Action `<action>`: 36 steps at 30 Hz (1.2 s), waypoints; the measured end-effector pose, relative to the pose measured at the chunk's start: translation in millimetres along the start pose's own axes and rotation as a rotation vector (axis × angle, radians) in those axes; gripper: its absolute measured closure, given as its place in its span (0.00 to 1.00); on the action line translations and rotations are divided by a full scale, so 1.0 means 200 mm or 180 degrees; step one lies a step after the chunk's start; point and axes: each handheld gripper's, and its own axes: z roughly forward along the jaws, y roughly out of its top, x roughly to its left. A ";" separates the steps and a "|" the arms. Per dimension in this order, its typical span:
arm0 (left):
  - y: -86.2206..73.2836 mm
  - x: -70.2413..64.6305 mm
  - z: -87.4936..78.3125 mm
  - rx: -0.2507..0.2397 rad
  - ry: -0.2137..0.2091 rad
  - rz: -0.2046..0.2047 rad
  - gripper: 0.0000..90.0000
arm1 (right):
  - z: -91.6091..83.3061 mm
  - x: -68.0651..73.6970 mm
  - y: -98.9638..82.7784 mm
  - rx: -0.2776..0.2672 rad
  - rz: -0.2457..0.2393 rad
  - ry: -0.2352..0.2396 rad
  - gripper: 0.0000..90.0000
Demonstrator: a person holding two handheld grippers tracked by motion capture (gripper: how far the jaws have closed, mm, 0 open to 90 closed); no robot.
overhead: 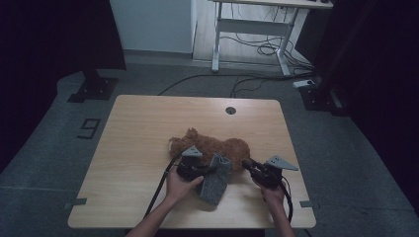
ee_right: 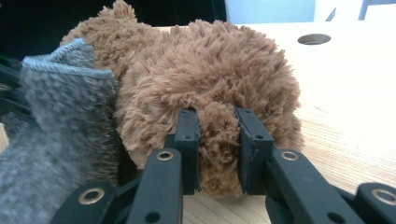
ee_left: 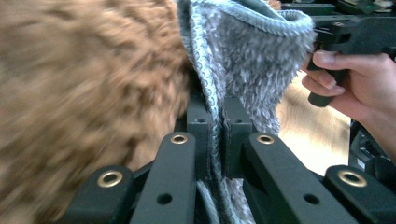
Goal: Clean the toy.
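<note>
You're at a pale wooden table (overhead: 148,128) with a round cable hole (overhead: 230,110), grey floor around it, a white desk (overhead: 257,22) behind. The brown teddy bear (overhead: 212,148) lies mid-table. Your left gripper (ee_left: 215,135) is clamped on the grey cloth (overhead: 216,180); your right gripper (ee_right: 218,140) pinches the bear's fur.

Shaggy brown plush toy (ee_right: 205,79), nubby grey fleece cloth (ee_left: 247,56), smooth matt pale wooden table (overhead: 143,128).

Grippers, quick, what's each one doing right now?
Left gripper: shut on the grey cloth.
Right gripper: shut on a limb of the brown plush toy.
</note>
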 end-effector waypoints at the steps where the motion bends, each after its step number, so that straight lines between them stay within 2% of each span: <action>1: -0.01 0.00 -0.02 -0.0005 0.0021 0.0004 0.93 | 0.00 0.00 0.00 0.0006 0.0004 0.0012 0.81; 4: -0.03 0.02 -0.07 -0.0021 0.0124 0.0036 0.93 | 0.00 -0.01 0.00 0.0013 0.0000 0.0017 0.81; 6: -0.06 0.06 -0.11 -0.0032 0.0197 -0.0003 0.93 | -0.01 -0.01 0.00 0.0018 0.0005 0.0028 0.81; 8: -0.10 0.09 -0.14 -0.0012 0.0325 -0.0018 0.93 | -0.01 -0.01 0.00 0.0021 0.0012 0.0027 0.81; 9: -0.11 0.12 -0.16 -0.0015 0.0341 -0.0057 0.93 | -0.01 -0.02 0.00 0.0018 0.0020 0.0030 0.81; 12: -0.15 0.16 -0.21 -0.0084 0.0291 -0.0186 0.93 | -0.01 -0.01 0.00 0.0016 0.0016 0.0039 0.81; 13: -0.15 0.16 -0.22 -0.0111 0.0284 -0.0185 0.93 | -0.01 -0.01 0.00 0.0015 0.0009 0.0036 0.81; 16: -0.12 0.13 -0.24 -0.0201 0.0230 -0.0153 0.93 | 0.00 -0.01 0.00 0.0007 0.0010 0.0031 0.81; 18: -0.07 0.09 -0.23 -0.0265 0.0123 -0.0143 0.93 | 0.00 -0.01 0.00 0.0005 -0.0004 0.0028 0.81; 21: 0.04 0.01 -0.18 -0.0343 -0.0033 -0.0066 0.93 | -0.01 0.00 0.00 0.0000 -0.0001 0.0026 0.81; 24: 0.15 -0.09 -0.09 -0.0370 -0.0180 0.0058 0.93 | -0.01 0.00 0.00 0.0001 -0.0005 0.0026 0.81; 26: 0.23 -0.16 0.00 -0.0312 -0.0239 0.0141 0.93 | -0.01 0.00 0.00 -0.0002 -0.0008 0.0025 0.81; 28: 0.28 -0.20 0.11 -0.0209 -0.0239 0.0192 0.93 | 0.00 0.00 0.00 -0.0004 -0.0003 0.0029 0.81; 29: 0.30 -0.21 0.16 -0.0149 -0.0239 0.0203 0.93 | -0.01 0.00 0.00 -0.0001 0.0012 0.0036 0.81; 31: 0.30 -0.22 0.26 0.0009 -0.0155 0.0231 0.93 | -0.01 0.00 0.00 0.0008 -0.0007 0.0033 0.81; 32: 0.29 -0.21 0.30 0.0060 -0.0148 0.0194 0.93 | -0.01 0.00 0.00 0.0008 -0.0007 0.0033 0.81; 34: 0.27 -0.17 0.33 0.0059 -0.0202 0.0097 0.93 | -0.01 0.00 -0.01 0.0049 -0.0063 -0.0013 0.81; 36: 0.24 -0.15 0.31 0.0034 -0.0216 0.0062 0.93 | -0.01 -0.01 -0.01 0.0049 -0.0048 0.0017 0.81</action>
